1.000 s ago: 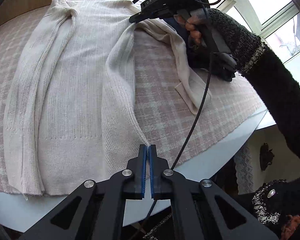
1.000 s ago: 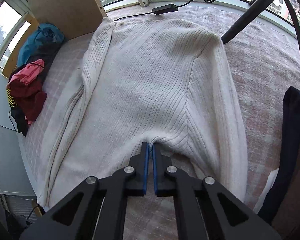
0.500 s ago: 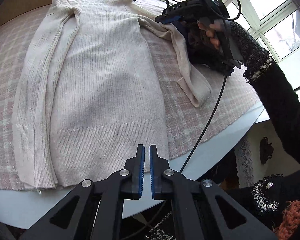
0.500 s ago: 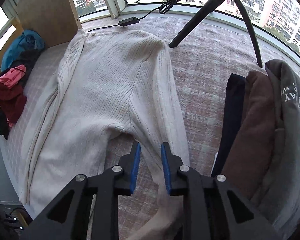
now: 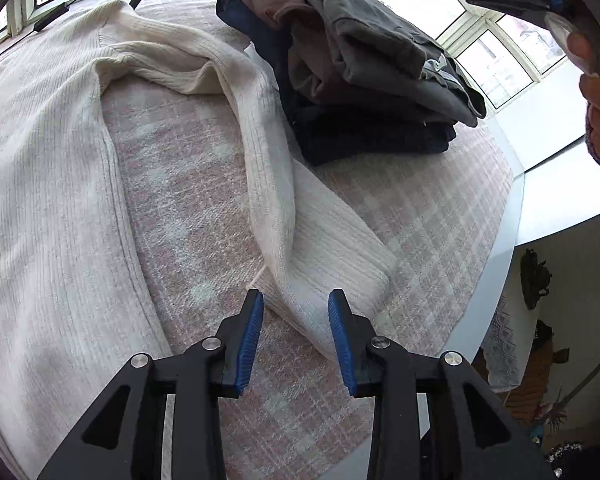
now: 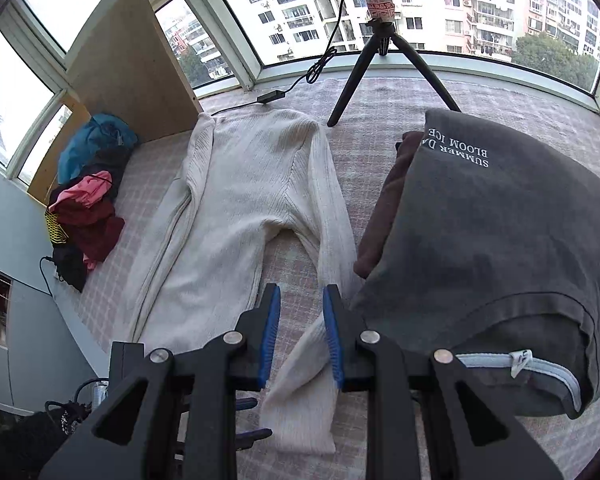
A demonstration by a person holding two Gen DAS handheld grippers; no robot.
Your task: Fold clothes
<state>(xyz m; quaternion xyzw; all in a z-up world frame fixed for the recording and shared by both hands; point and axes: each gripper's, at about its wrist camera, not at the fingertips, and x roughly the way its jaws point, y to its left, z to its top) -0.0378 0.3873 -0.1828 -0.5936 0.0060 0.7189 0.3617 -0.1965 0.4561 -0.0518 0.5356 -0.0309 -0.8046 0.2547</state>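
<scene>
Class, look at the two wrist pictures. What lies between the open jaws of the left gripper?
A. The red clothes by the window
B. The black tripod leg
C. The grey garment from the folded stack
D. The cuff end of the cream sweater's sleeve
D. The left gripper has its jaws spread with the ribbed cuff end of the cream sweater sleeve between them, resting on the checked cloth, not yet pinched.
</scene>
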